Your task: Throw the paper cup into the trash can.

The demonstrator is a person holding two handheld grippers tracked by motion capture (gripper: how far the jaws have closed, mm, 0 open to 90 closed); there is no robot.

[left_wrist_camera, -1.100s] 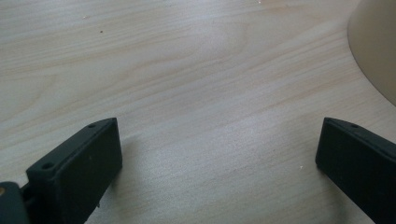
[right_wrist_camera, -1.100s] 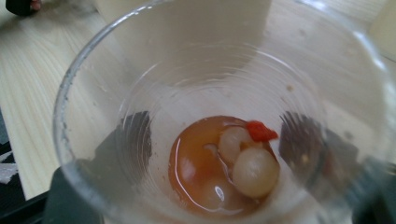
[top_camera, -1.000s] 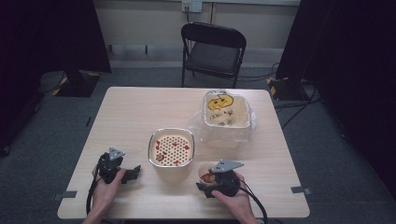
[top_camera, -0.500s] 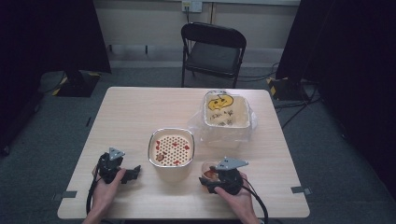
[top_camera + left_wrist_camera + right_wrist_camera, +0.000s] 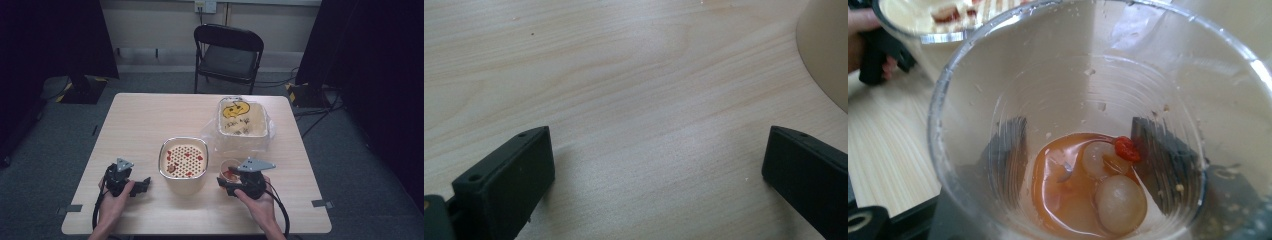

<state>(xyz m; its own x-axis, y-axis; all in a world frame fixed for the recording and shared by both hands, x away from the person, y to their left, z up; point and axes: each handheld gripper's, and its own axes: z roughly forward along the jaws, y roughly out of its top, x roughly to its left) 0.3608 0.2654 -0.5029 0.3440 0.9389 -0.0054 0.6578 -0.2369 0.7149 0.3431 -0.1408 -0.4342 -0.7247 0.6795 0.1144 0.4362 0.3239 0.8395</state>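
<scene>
A table carries everything. A strainer bowl sits near the middle of the front half. Behind it and to the right, toward the back right corner, a tub stands on a plastic bag. A clear cup stands right of the bowl, near the front edge, between the right gripper's jaws. The left gripper rests left of the bowl, near the front edge. A chair stands behind the table.

The tabletop is pale wood grain, smooth and matt. The cup is clear glossy plastic — orange liquid wet inside. The claw pads are matt black plastic.
</scene>
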